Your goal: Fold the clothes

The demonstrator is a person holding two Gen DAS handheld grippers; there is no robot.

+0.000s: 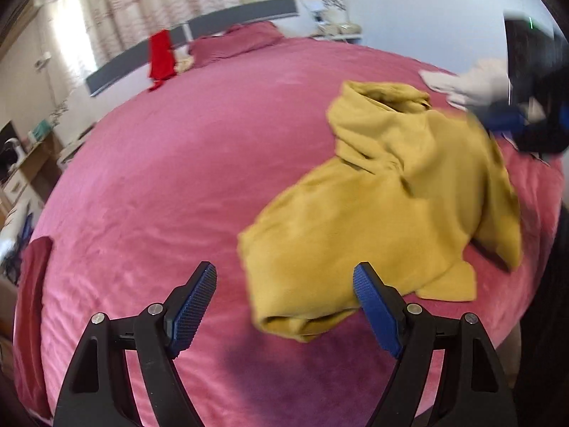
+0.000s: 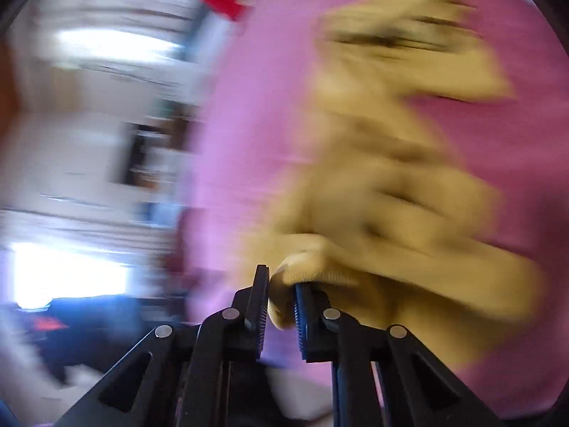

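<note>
Nearest the right wrist camera, the right gripper [image 2: 281,306] is clamped on a bunched edge of a mustard-yellow hoodie [image 2: 391,163], a rounded fold of the cloth pinched between its two nearly closed pads; the rest of that view is smeared with motion blur. The left gripper [image 1: 284,306] hangs with its jaws wide apart and nothing between them, poised above the near end of the hoodie [image 1: 384,213], which lies crumpled and half-doubled on a pink bedspread [image 1: 160,195] at the right side of the bed. Further along, at the garment's far corner near the hood, the person's gloved hand [image 1: 473,85] carries the right gripper. Beyond, a red garment [image 1: 161,58] hangs by the headboard [image 1: 199,35], with a pillow [image 1: 238,41] beside it. The risks appear to lie in the grip and the speed: a hold on only a small bunch of fabric could slip under a fast pull, and dragging one corner while the other hand holds nothing may twist the hoodie into a tighter heap rather than spread it flat. A sleeve seems tucked beneath the body and could stay trapped.
</note>
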